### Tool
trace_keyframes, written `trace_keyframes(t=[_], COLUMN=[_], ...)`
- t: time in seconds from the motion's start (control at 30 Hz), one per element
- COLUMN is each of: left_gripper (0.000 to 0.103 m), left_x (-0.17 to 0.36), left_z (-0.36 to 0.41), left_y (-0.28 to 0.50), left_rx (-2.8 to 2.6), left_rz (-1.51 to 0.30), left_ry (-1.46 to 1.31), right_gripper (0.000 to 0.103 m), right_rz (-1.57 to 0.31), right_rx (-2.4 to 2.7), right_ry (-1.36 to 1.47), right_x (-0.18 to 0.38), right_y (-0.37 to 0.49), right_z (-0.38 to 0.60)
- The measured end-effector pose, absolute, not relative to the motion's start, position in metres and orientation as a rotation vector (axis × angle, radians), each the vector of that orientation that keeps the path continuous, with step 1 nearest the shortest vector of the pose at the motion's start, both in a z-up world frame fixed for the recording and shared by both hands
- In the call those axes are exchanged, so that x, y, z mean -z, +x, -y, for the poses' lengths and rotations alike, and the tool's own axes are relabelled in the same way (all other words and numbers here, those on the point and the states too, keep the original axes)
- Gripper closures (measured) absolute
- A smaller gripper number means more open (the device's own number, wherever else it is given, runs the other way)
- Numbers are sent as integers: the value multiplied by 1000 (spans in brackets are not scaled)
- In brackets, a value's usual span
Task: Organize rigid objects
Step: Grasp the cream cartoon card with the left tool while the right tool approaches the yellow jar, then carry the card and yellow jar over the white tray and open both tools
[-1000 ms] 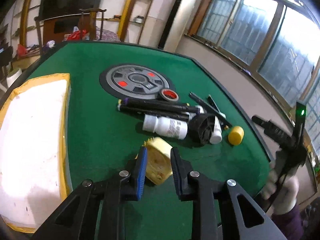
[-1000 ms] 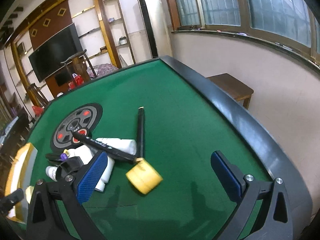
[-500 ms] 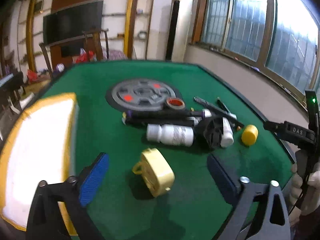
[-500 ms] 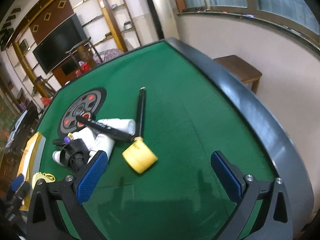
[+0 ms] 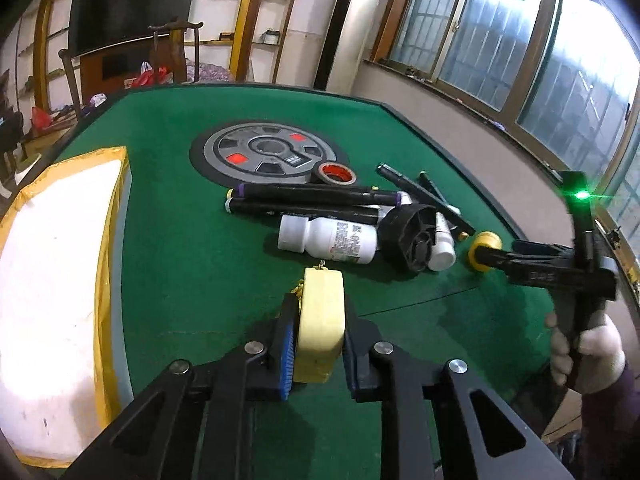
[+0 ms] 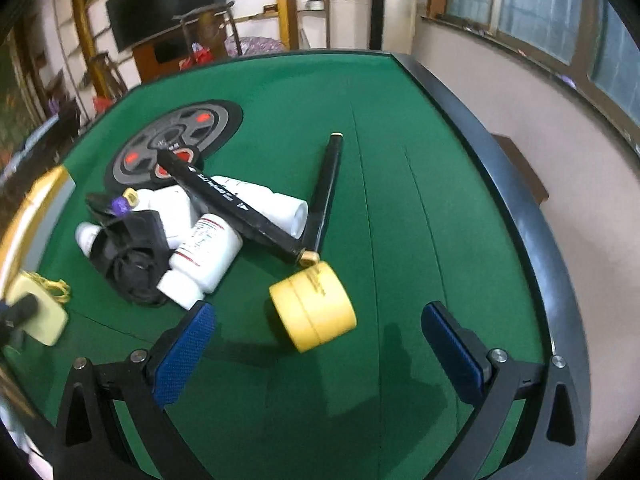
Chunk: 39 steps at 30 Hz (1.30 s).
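Left gripper [image 5: 318, 334]: black tongs with blue ribbed pads, pressed in on a pale yellow flat rounded-edge block [image 5: 322, 316]; block stands on edge between both pads, above the green felt table [image 5: 180, 240].
Block detail: smooth matte surface; small gold chain [image 6: 52, 286] at its far end.
Right gripper [image 6: 316, 340]: fingers spread wide, touching nothing; hovers over the felt.
Yellow cylindrical cap [image 6: 314, 306]: smooth plastic, lying on its side just ahead of the right gripper, between its fingers in that view.
Pile, mid-table: white plastic bottle with printed label [image 5: 332, 238] lying flat; black ribbed round spool [image 5: 412, 238] beside it, touching; black marker pens [image 5: 308, 196] stacked behind; red-cored tape roll [image 5: 334, 172] near the pens.
Grey round disc with red inserts [image 5: 266, 150]: flat on the felt, behind the pile.
White tray with yellow rim [image 5: 52, 280]: at the table's left side, well apart from the pile.
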<state>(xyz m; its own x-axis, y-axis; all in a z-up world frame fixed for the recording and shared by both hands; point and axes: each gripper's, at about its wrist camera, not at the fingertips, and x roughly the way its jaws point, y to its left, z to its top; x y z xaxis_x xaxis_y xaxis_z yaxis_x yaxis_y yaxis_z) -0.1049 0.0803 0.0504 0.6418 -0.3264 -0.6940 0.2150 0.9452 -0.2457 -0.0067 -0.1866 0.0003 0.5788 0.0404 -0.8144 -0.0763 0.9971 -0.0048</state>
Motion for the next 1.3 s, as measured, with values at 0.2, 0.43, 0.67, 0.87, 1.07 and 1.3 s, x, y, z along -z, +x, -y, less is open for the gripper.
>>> trace_keyframes(t=[0.2, 0.43, 0.67, 0.87, 1.07, 1.3], left_gripper=[85, 85, 85, 85, 85, 85], left_x=[-71, -103, -145, -198, -270, -292], left_z=[-88, -114, -160, -208, -250, -296], left_y=[-118, -146, -181, -202, -211, -173], left_rx=[345, 374, 391, 371, 270, 112], left_rz=[-785, -705, -610, -502, -393, -367], left_ry=[-183, -229, -312, -343, -302, -231], right_gripper=[65, 66, 66, 65, 65, 65], right_rz=[-1014, -966, -817, -700, -580, -606], right_rx=[-111, -182, -351, -606, -877, -972], right_ry=[-66, 33, 37, 77, 93, 131], right_x=[13, -5, -80, -163, -253, -299], right_y=[2, -29, -86, -106, -91, -30], right_z=[185, 180, 134, 71, -2, -89])
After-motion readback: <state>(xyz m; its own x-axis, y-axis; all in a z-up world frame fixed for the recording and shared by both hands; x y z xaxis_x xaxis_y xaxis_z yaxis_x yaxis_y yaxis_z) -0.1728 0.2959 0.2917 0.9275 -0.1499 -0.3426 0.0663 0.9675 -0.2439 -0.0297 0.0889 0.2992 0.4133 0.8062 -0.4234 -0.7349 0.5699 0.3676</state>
